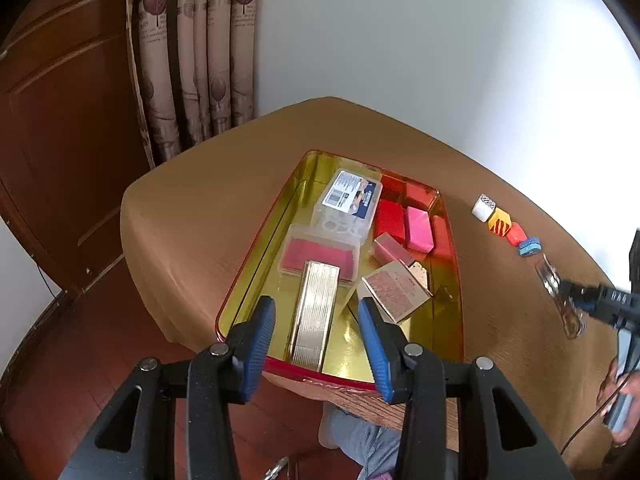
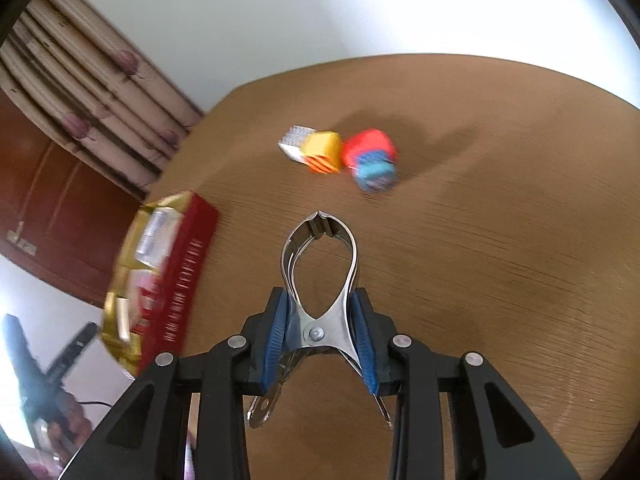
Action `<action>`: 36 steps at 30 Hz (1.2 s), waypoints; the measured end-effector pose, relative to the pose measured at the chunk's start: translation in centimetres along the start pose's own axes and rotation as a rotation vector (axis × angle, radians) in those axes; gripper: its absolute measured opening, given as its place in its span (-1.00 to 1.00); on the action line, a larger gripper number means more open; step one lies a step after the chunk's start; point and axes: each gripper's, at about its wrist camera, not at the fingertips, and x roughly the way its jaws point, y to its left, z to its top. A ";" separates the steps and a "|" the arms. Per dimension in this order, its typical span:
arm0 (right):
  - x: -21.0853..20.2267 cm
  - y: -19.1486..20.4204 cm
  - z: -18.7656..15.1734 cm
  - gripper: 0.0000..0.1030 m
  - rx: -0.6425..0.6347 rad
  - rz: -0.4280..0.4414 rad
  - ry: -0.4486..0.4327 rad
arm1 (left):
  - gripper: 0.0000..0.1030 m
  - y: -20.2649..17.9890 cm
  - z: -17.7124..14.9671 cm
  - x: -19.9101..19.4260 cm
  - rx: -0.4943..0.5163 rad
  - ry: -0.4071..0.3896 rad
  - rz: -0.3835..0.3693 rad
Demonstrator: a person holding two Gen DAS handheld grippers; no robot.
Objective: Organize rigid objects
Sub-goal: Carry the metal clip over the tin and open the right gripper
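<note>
My left gripper (image 1: 316, 302) hangs open above the near end of a gold-lined red tin (image 1: 352, 348), with nothing between its fingers. Straight below it a gold bar (image 1: 314, 312) lies in the tin. Around it sit two clear plastic boxes (image 1: 348, 204), a red box (image 1: 390, 220), a pink box (image 1: 419, 229) and a cardboard box (image 1: 396, 292). My right gripper (image 2: 320, 294) is shut on a shiny metal spring clip (image 2: 318, 334), held above the bare tabletop, clip nose pointing away. From the left wrist, that clip (image 1: 556, 288) shows at the far right.
Small cubes stand in a row on the brown table (image 2: 480, 240): white (image 2: 292, 142), yellow (image 2: 324, 150), red (image 2: 368, 146) and blue (image 2: 374, 172). The tin (image 2: 184, 272) lies left of the clip. A curtain (image 1: 192, 60) and wooden door (image 1: 60, 140) stand beyond the table.
</note>
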 end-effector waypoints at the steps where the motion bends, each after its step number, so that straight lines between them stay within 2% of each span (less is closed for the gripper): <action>1: -0.1 0.8 0.3 -0.41 -0.003 0.012 -0.002 | -0.15 -0.1 0.0 -0.2 0.007 -0.013 0.005; 4: -0.1 4.1 1.4 -0.41 -0.028 0.081 -0.002 | -0.14 -0.3 -0.1 -0.5 0.021 -0.032 0.016; 9: 1.9 11.1 3.6 -0.41 -0.082 0.179 0.030 | -0.14 0.2 -0.1 -0.2 0.012 -0.020 0.004; 14: 6.2 17.1 4.8 -0.41 -0.121 0.205 0.089 | -0.14 1.2 -0.1 0.1 -0.019 -0.017 -0.007; 17: 9.1 18.7 4.7 -0.41 -0.109 0.200 0.129 | -0.14 1.6 0.0 0.4 -0.031 -0.006 -0.016; 23: 12.2 19.4 4.3 -0.40 -0.093 0.154 0.157 | -0.14 2.3 0.1 1.1 -0.056 0.017 -0.033; 29: 13.8 19.4 3.9 -0.34 -0.054 0.156 0.166 | -0.14 2.7 0.2 1.8 -0.072 0.043 -0.041; 32: 13.3 19.2 3.9 -0.30 -0.054 0.149 0.139 | -0.14 2.7 0.3 1.9 -0.073 0.045 -0.033; 36: 10.1 17.5 3.7 -0.15 -0.061 0.165 0.034 | -0.14 2.6 0.2 1.7 -0.064 0.033 -0.024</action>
